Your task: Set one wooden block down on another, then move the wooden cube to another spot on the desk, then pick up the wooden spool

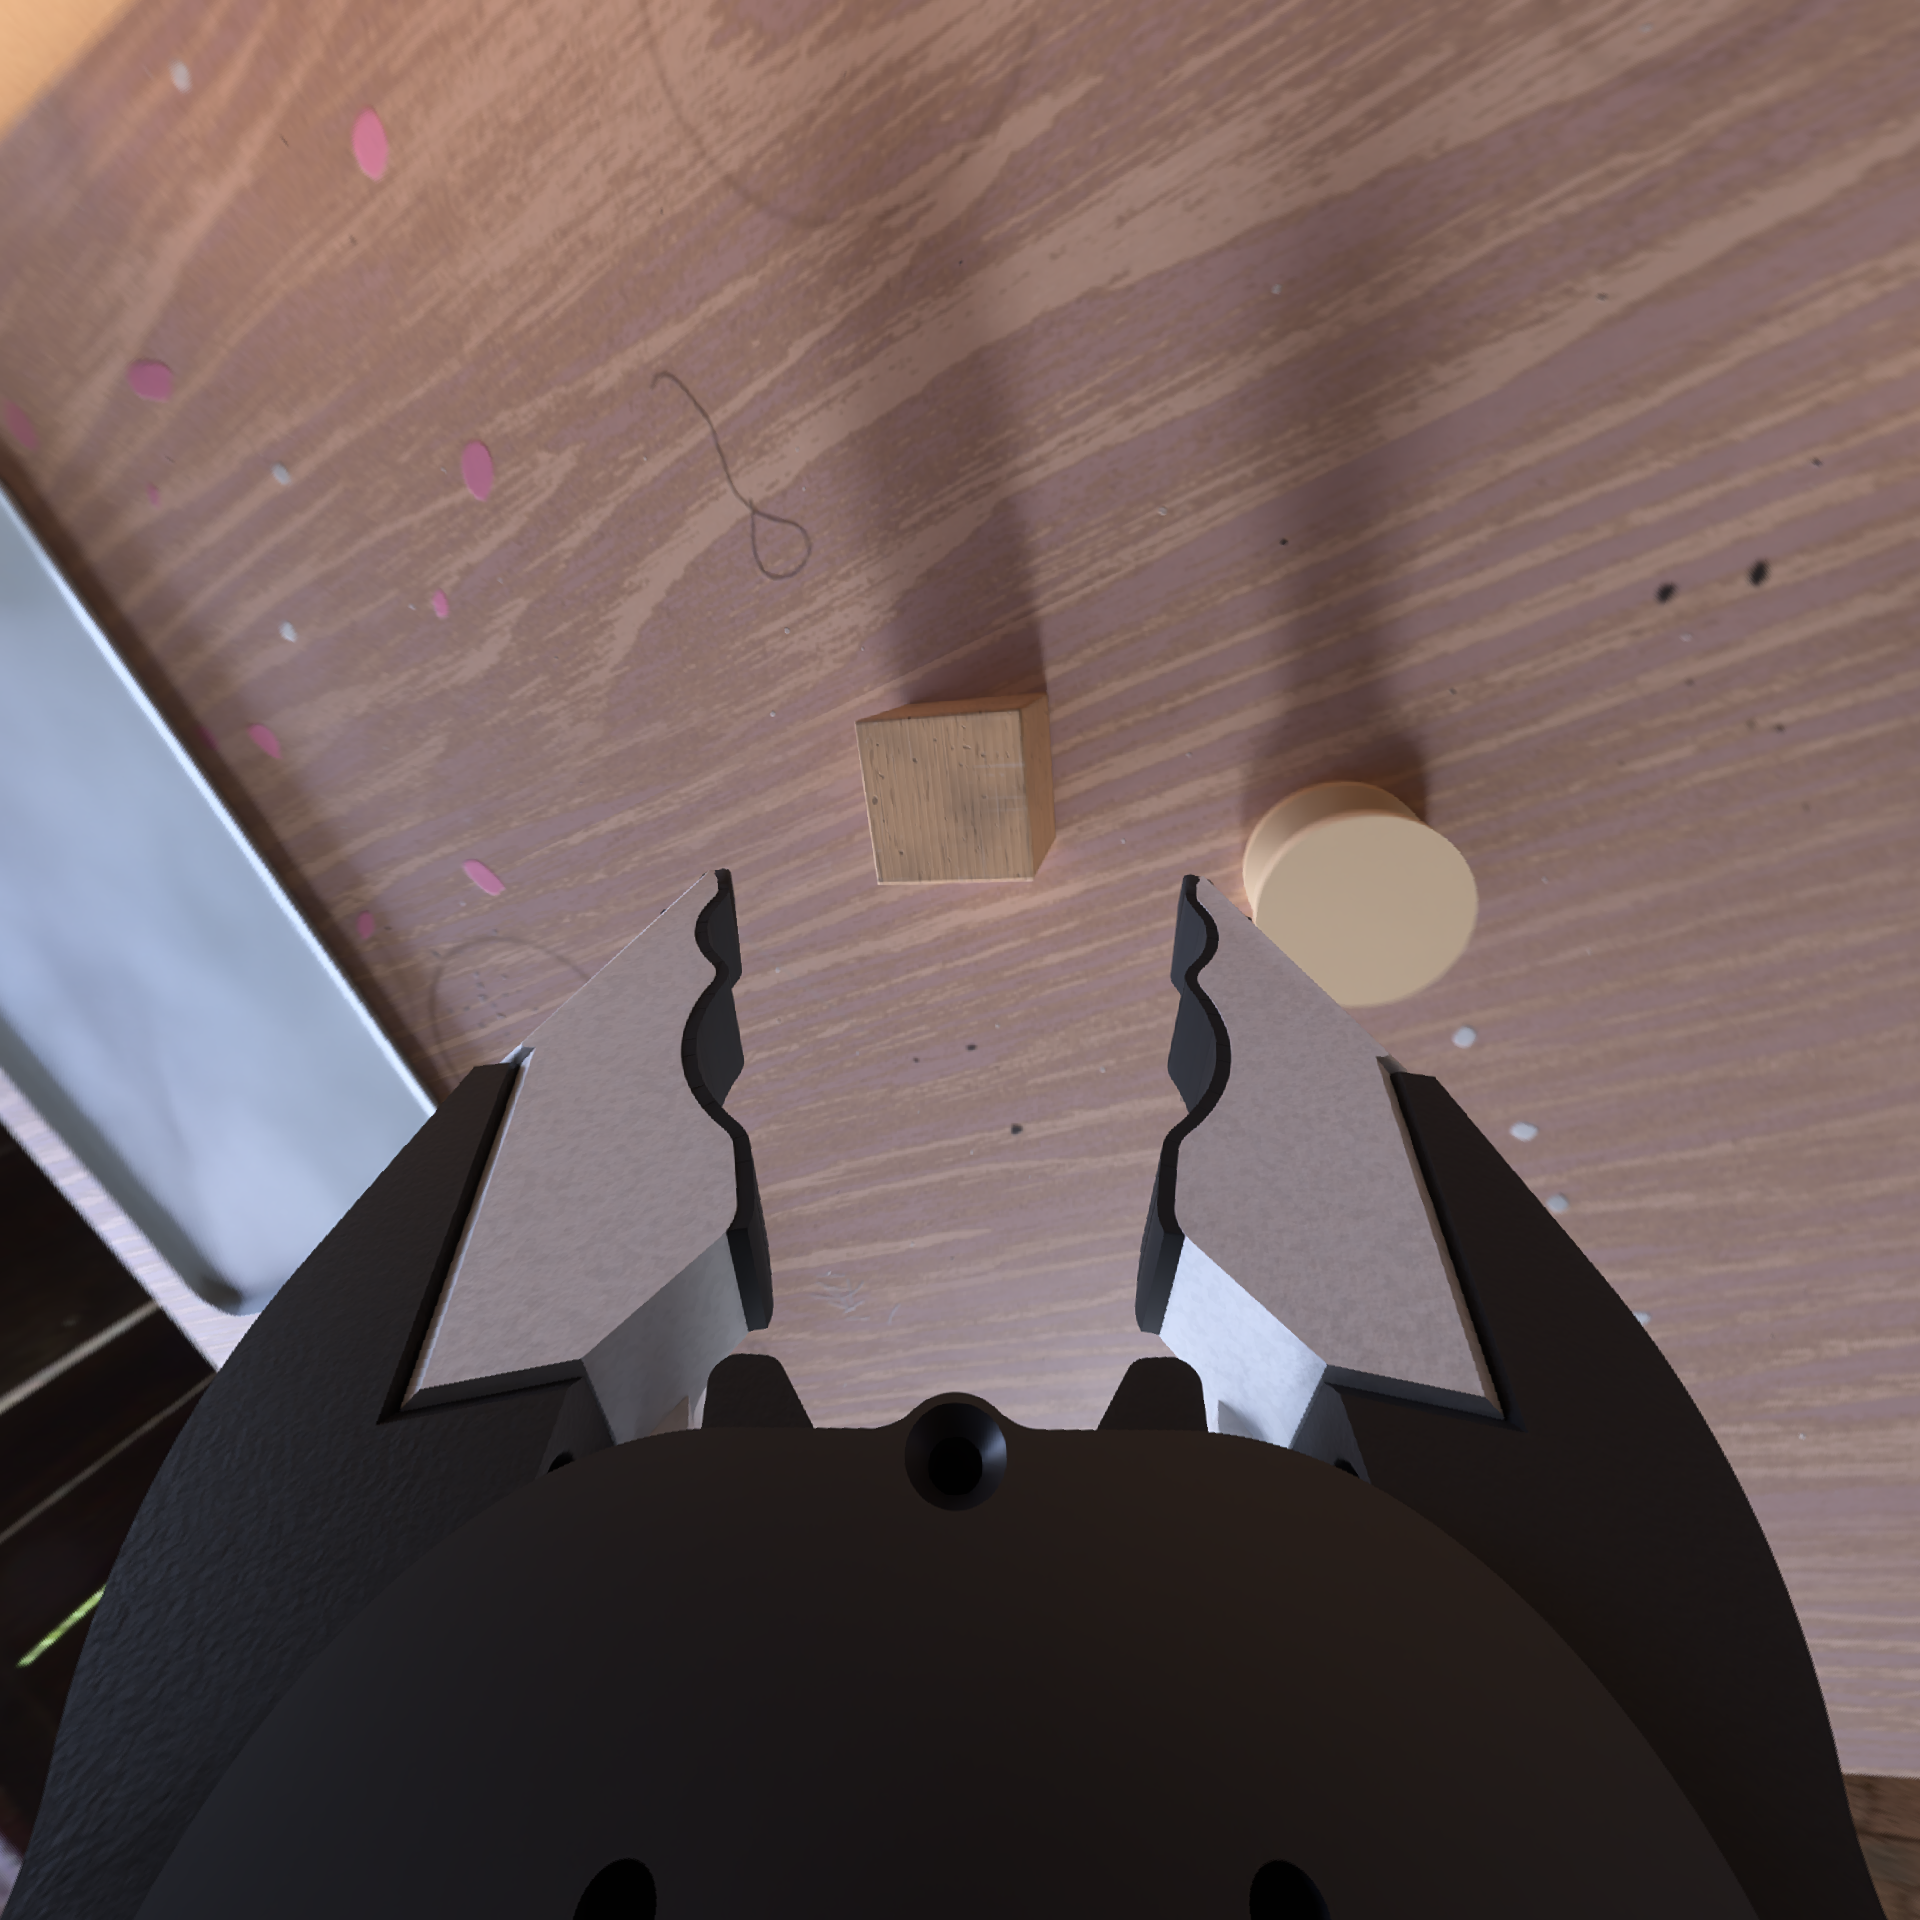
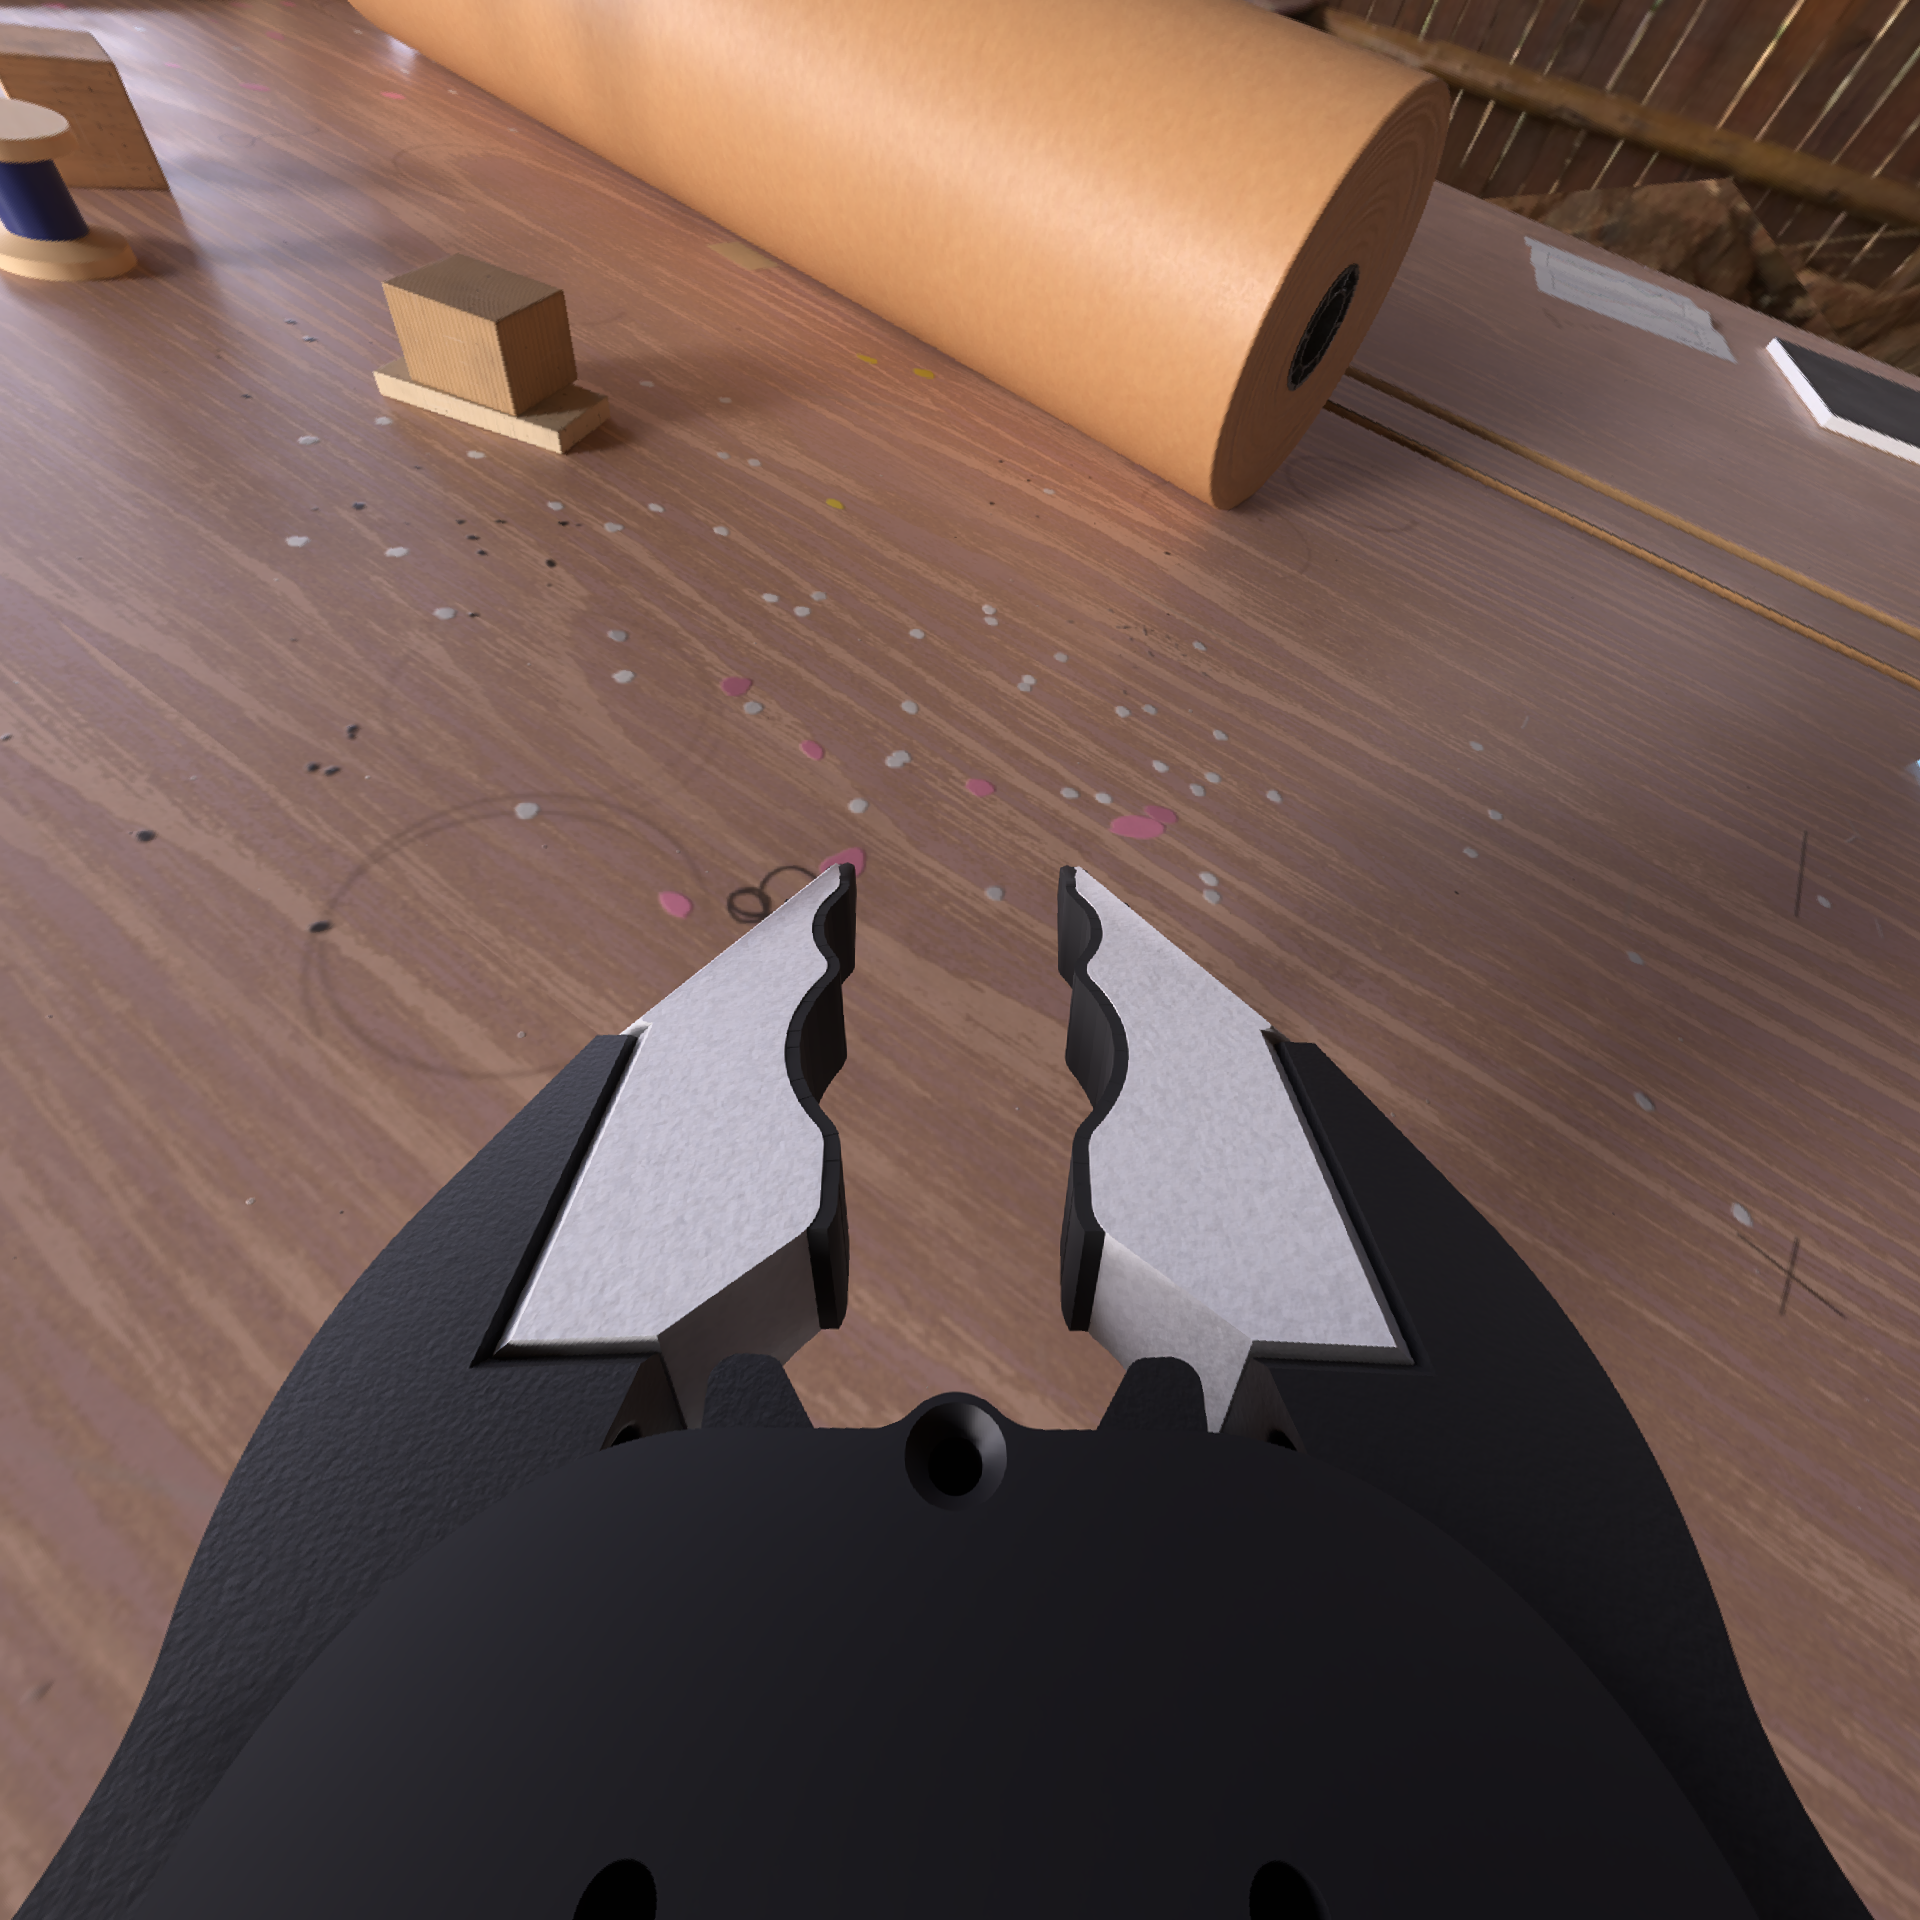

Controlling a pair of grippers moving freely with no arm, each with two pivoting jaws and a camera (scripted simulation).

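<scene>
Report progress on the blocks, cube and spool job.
Stacking looks done: a wooden block sits on a flat block. In hand: the left claw, open and empty, hangs above the wooden cube. Whether the cube has been moved is unclear. Left: the wooden spool, unheld.

cube (image 2: 78,109): cut off at the far-left edge.
spool (image 1: 1359,891): perhaps only its top disc shows.
tray (image 1: 125,831): cropped left.

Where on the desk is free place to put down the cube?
Bare wood lies ahead of the right gripper, between the stacked blocks and the brown paper roll. In the left wrist view it is tighter: wooden cube, spool and grey tray sit near the left gripper.
</scene>
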